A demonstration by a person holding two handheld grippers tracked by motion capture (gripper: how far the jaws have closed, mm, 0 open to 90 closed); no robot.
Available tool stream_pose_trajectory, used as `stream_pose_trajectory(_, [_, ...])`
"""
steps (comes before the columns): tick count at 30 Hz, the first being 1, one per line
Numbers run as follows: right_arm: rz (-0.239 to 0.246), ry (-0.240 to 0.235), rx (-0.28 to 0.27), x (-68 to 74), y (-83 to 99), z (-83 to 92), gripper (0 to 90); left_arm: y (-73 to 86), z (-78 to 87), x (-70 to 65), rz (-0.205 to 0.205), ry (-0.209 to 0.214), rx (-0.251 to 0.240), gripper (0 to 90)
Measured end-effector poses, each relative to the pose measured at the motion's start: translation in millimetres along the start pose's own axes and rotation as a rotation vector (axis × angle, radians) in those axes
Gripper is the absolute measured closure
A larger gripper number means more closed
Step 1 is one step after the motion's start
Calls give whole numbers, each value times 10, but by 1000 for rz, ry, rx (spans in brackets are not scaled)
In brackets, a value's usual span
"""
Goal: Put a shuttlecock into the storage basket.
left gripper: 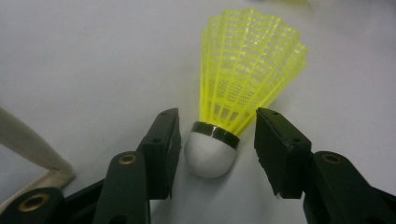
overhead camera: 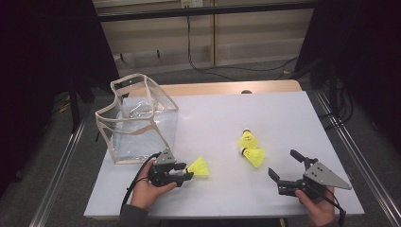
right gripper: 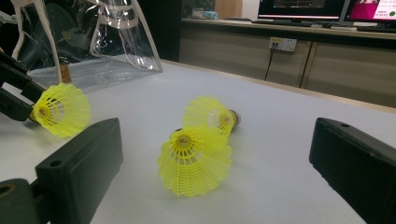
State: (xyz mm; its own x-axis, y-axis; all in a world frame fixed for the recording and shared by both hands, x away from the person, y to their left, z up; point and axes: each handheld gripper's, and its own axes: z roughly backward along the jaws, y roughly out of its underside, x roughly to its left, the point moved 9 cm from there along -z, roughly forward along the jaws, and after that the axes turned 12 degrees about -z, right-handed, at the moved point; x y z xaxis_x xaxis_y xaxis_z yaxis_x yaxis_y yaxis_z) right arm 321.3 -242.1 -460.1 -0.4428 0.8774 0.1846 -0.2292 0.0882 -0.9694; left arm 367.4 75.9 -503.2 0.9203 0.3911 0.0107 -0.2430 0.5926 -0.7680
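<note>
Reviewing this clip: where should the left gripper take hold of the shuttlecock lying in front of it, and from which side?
Probably at the white cork head, coming in along the table from the head end. The shuttlecock lies on its side, head toward the left gripper, whose open jaws already flank it without touching. The head looks solid; the yellow skirt looks thin and open, likely to bend.

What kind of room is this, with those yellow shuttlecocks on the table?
Probably an office or lab set up for recording: computer monitors on a long counter, cables along the floor, and a white work table.
</note>
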Motion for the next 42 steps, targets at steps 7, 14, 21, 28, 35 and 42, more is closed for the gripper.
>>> stream_pose_trajectory(7, [3,-2,0,4,0,-2,26,9,-30,-9,-6,12,17,533])
stream_pose_trajectory(14, [4,-1,4,3,3,-3,26,25,-46,-1,-16,17,28,550])
stream_pose_trajectory(21, [2,0,4,8,2,-2,26,38,-42,-3,-16,26,37,559])
stream_pose_trajectory(28, [5,2,6,0,5,-1,26,52,-37,-2,-24,24,44,582])
stream_pose_trajectory(35, [5,5,5,-1,4,7,26,89,-25,12,-40,14,80,618])
stream_pose_trajectory(42, [6,11,7,-11,7,17,26,82,-34,5,-47,0,98,627])
